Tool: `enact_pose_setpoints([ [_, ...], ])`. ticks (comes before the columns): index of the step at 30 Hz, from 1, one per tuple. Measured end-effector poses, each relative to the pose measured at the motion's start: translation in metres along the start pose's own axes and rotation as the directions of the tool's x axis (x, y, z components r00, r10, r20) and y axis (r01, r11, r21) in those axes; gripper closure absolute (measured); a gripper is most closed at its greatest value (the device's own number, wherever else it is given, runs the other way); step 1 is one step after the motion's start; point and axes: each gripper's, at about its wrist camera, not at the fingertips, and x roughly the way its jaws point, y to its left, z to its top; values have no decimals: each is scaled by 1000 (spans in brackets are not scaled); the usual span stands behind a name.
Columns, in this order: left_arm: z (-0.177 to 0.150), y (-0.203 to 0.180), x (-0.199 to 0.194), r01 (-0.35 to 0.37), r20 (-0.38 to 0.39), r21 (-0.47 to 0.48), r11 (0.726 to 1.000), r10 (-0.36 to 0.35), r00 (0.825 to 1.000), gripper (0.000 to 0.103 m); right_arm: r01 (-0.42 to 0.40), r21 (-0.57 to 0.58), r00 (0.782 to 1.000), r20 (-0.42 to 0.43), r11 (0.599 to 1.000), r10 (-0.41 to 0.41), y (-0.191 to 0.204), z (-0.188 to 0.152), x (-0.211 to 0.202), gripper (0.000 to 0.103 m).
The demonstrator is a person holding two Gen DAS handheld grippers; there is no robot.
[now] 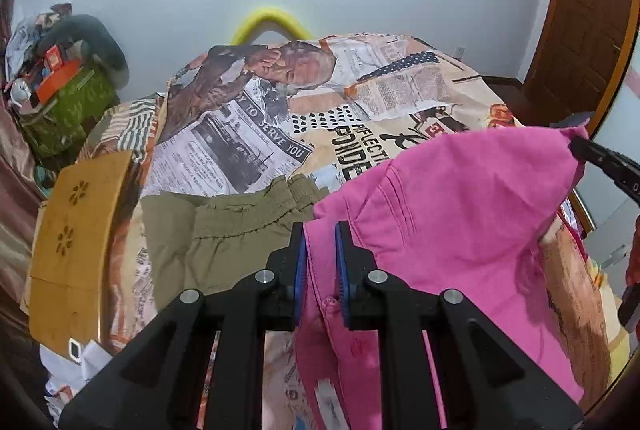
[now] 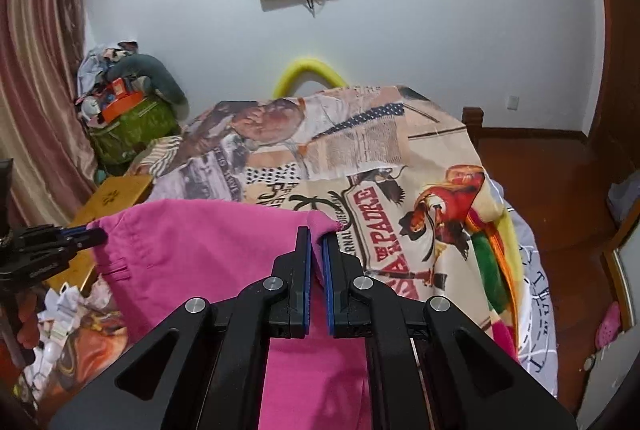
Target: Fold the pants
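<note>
Above the bedspread (image 2: pixel 400 165), both tools pinch pink pants (image 1: pixel 452 205) aloft.

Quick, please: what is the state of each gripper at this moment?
Left gripper: shut on the pink pants, at one upper corner.
Right gripper: shut on the pink pants, at the other upper corner.
</note>
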Motion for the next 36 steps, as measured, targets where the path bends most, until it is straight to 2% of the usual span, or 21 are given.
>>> enact_pose_setpoints([
  [10, -50, -3, -40, 11, -14, -5, 1000, -11, 1000, 90, -8, -11, 999, -31, 1000, 8, 14, -31, -48, 99],
  [15, -76, 0, -54, 24, -39, -22, 999, -25, 999, 90, -26, -62, 999, -40, 998, 23, 26, -54, -74, 99],
  [21, -112, -3, -75, 32, -49, -23, 999, -33, 998, 90, -7, -108, 998, -64, 994, 0, 35, -89, -98, 99],
  [26, -149, -14, -86, 36, -80, 15, 999, -35, 996, 90, -14, -97, 992, -126, 995, 1, 33, -120, -107, 99],
  [30, -172, -20, -89, 70, -125, 11, 997, -69, 990, 90, 5, -123, 981, -193, 992, -29, 33, -151, -104, 98],
  [33, -186, -23, -91, 59, -135, 15, 998, -56, 989, 90, 0, -124, 970, -242, 992, -30, 33, -171, -103, 98],
  [36, -195, -18, -91, 58, -161, -11, 998, -59, 985, 90, 7, -100, 967, -254, 995, -33, 32, -185, -108, 98],
])
